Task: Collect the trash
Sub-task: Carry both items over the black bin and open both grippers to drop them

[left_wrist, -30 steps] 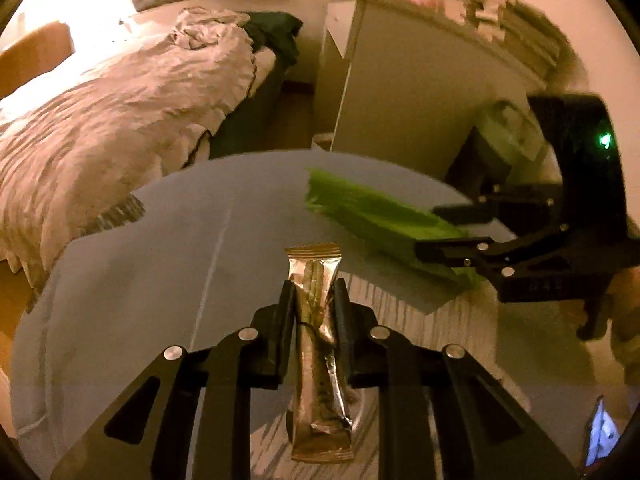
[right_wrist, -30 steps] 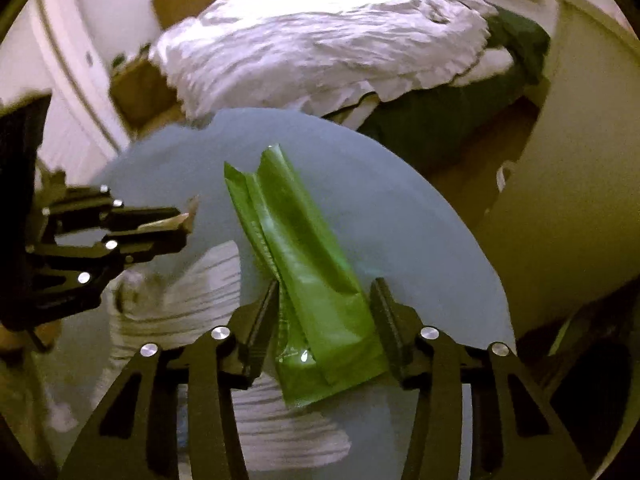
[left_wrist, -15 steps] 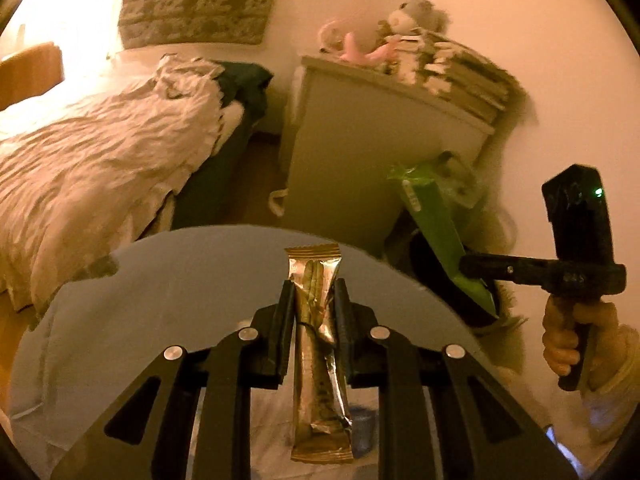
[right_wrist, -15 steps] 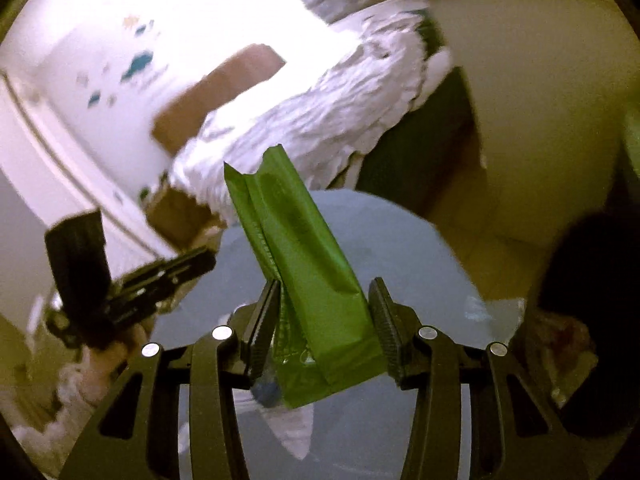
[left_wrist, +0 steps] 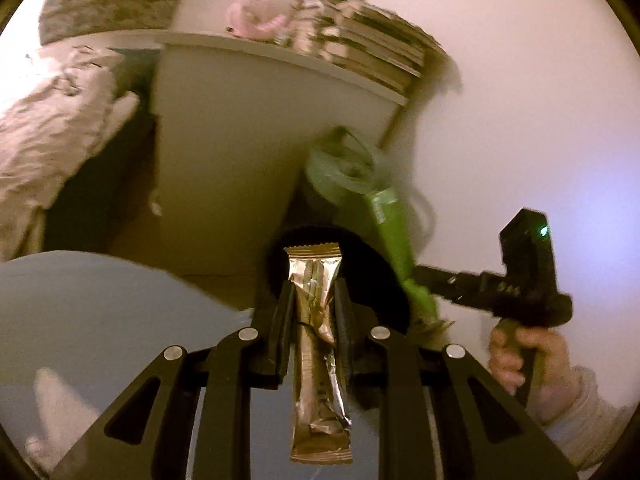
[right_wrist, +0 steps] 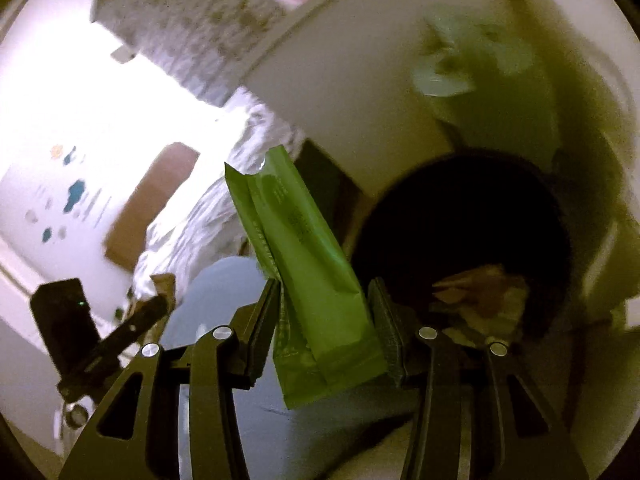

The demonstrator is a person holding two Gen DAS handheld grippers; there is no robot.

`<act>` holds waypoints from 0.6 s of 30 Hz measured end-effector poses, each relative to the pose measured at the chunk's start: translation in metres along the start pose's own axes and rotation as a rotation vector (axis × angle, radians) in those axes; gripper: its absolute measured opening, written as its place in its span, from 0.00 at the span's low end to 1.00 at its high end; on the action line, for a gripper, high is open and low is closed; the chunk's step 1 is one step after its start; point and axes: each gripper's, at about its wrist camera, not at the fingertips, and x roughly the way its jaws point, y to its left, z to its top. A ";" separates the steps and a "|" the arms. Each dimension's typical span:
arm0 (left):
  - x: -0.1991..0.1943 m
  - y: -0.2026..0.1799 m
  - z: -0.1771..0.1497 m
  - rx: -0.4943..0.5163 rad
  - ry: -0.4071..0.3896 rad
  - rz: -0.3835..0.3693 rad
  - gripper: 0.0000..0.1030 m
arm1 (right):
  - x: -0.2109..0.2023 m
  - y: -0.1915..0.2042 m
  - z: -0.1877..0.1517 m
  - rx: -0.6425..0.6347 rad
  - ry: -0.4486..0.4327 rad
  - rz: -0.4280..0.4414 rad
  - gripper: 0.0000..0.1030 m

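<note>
Beside bin point(right_wrist: 472, 216), claws grip gold wrapper point(left_wrist: 316, 320), green pouch point(right_wrist: 312, 288).

Ahead of the tool stands a white cabinet point(left_wrist: 224, 152) topped with stacked books point(left_wrist: 372, 52); a rumpled bed point(left_wrist: 52, 128) lies left.

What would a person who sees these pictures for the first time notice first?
First, the gold wrapper clamped upright between the fingers of the left gripper, filling the centre of the left wrist view. Next, the bright green pouch gripped by the right gripper, leaning to the upper left. Behind both gapes the dark round bin, with crumpled paper already inside it.
</note>
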 end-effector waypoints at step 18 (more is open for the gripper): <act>0.094 -0.047 0.018 0.041 0.032 -0.006 0.84 | 0.001 -0.071 -0.002 0.098 -0.018 -0.108 0.64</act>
